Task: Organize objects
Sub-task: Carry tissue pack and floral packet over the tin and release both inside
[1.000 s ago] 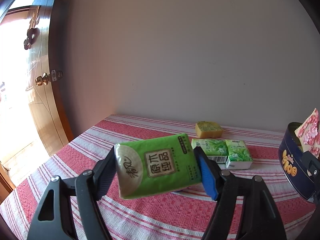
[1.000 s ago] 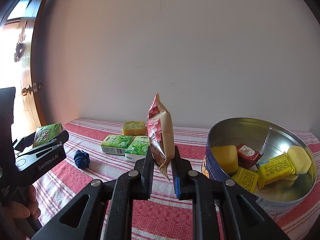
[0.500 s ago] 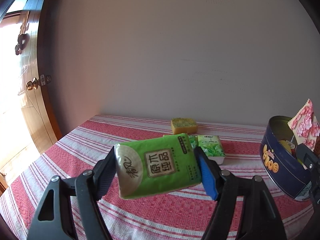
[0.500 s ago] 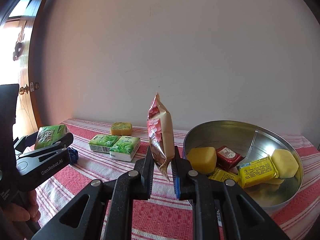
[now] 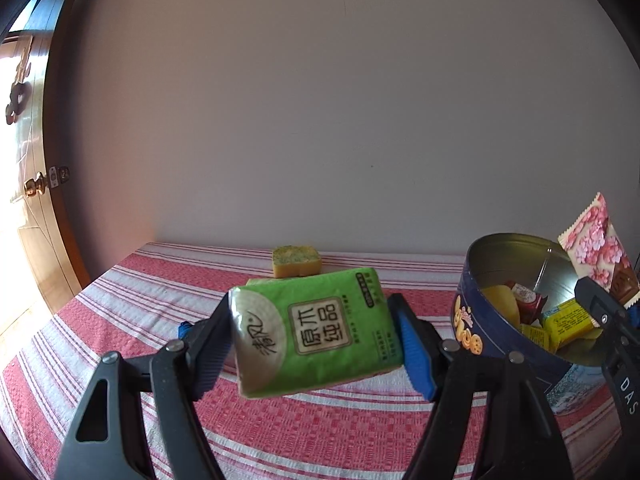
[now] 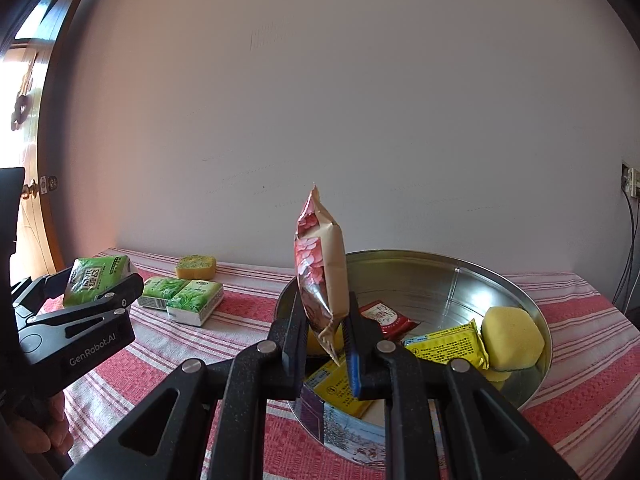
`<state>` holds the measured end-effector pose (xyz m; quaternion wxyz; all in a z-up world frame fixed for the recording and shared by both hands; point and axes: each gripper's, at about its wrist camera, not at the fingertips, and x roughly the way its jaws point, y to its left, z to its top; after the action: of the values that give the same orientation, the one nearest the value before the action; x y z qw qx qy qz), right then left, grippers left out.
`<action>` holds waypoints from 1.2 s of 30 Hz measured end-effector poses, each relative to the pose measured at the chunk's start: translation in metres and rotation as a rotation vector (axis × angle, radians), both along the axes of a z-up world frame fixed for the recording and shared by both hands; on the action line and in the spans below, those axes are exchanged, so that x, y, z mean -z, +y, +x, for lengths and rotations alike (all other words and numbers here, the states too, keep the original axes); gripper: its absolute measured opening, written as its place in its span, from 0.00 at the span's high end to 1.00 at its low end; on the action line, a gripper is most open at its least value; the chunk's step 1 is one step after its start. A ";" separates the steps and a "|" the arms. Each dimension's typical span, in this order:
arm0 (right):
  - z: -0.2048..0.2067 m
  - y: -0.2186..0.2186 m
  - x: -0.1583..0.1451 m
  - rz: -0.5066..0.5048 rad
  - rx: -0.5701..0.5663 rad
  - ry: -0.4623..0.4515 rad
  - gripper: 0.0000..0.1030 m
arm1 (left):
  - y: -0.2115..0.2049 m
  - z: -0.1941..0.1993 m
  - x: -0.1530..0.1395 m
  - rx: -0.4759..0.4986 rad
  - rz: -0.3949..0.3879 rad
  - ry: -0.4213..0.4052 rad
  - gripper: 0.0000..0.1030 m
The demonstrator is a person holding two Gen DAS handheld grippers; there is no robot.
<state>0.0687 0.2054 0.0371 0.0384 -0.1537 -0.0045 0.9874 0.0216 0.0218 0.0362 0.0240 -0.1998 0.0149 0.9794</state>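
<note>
- Tissue pack (image 5: 312, 336), green with a pale oval at one end, sits tilted between the two fingers of the left gripper (image 5: 314, 344) in the left wrist view; the pads press on its short ends and it hangs clear above the red-and-white striped tablecloth (image 5: 120, 312).
- Behind it on the cloth lies a yellow-green sponge block (image 5: 296, 261) close to the plain wall (image 5: 320, 100).
- At the right of this view stands a round blue cookie tin (image 5: 500, 344), lid off, with wrapped snacks inside. Over its far side the right gripper (image 5: 600, 304) carries a pink flowered snack packet (image 5: 596, 244).
- A wooden door with a brass knob (image 5: 34, 188) shows at the left edge.
- In the right wrist view the right gripper (image 6: 324, 340) is clamped tight on the lower end of the flowered packet (image 6: 320, 272), which stands upright just above the near rim of the tin (image 6: 532, 316).
- Inside the tin lie a red sachet (image 6: 384, 316), yellow packets (image 6: 444, 346) and a pale yellow sponge (image 6: 512, 338).
- To the left, the left gripper (image 6: 98, 282) grasps the green tissue pack (image 6: 96, 278) above the cloth; a hand (image 6: 40, 436) shows below it.
- Two small green tissue packs (image 6: 180, 300) lie side by side on the cloth, with the sponge block (image 6: 196, 267) behind them.
</note>
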 end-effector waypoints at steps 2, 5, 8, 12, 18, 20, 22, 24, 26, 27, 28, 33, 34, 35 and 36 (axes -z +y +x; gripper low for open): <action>0.001 0.009 -0.001 -0.002 0.012 0.002 0.83 | 0.008 0.000 -0.002 0.014 -0.001 0.002 0.28; 0.003 0.021 -0.004 -0.004 0.031 0.006 0.83 | 0.020 0.001 -0.004 0.035 -0.001 0.003 0.28; 0.003 0.035 -0.004 -0.004 0.050 0.011 0.83 | 0.034 0.000 -0.007 0.057 -0.004 0.006 0.28; 0.005 0.052 -0.005 0.001 0.080 0.011 0.83 | 0.051 0.001 -0.011 0.086 -0.006 0.013 0.28; 0.008 0.078 -0.010 0.010 0.135 0.022 0.83 | 0.076 0.003 -0.015 0.144 -0.004 0.026 0.28; 0.010 0.083 -0.011 0.026 0.154 0.026 0.83 | 0.085 0.002 -0.015 0.161 -0.007 0.027 0.28; 0.011 0.087 -0.012 0.035 0.170 0.028 0.83 | 0.094 0.000 -0.014 0.179 -0.007 0.025 0.28; 0.010 0.097 -0.013 0.030 0.180 0.027 0.83 | 0.101 -0.001 -0.014 0.199 -0.002 0.022 0.28; 0.008 0.104 -0.013 0.034 0.192 0.027 0.83 | 0.107 -0.003 -0.013 0.218 0.005 0.018 0.28; 0.008 0.107 -0.013 0.033 0.198 0.027 0.83 | 0.111 -0.004 -0.012 0.227 0.010 0.012 0.28; 0.008 0.110 -0.013 0.032 0.202 0.025 0.83 | 0.113 -0.005 -0.012 0.238 0.017 0.004 0.28; 0.003 0.114 -0.011 0.051 0.215 0.012 0.83 | 0.132 -0.012 -0.011 0.287 0.042 -0.026 0.28; 0.002 0.114 -0.011 0.065 0.222 0.006 0.83 | 0.136 -0.014 -0.010 0.293 0.040 -0.031 0.28; 0.000 0.115 -0.010 0.077 0.228 -0.002 0.83 | 0.140 -0.014 -0.009 0.299 0.038 -0.036 0.28; -0.001 0.116 -0.010 0.078 0.229 -0.012 0.83 | 0.145 -0.015 -0.007 0.307 0.039 -0.042 0.28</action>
<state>0.0672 0.3211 0.0469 0.1569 -0.1573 -0.0258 0.9747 0.0069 0.1665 0.0434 0.1777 -0.2152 0.0259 0.9599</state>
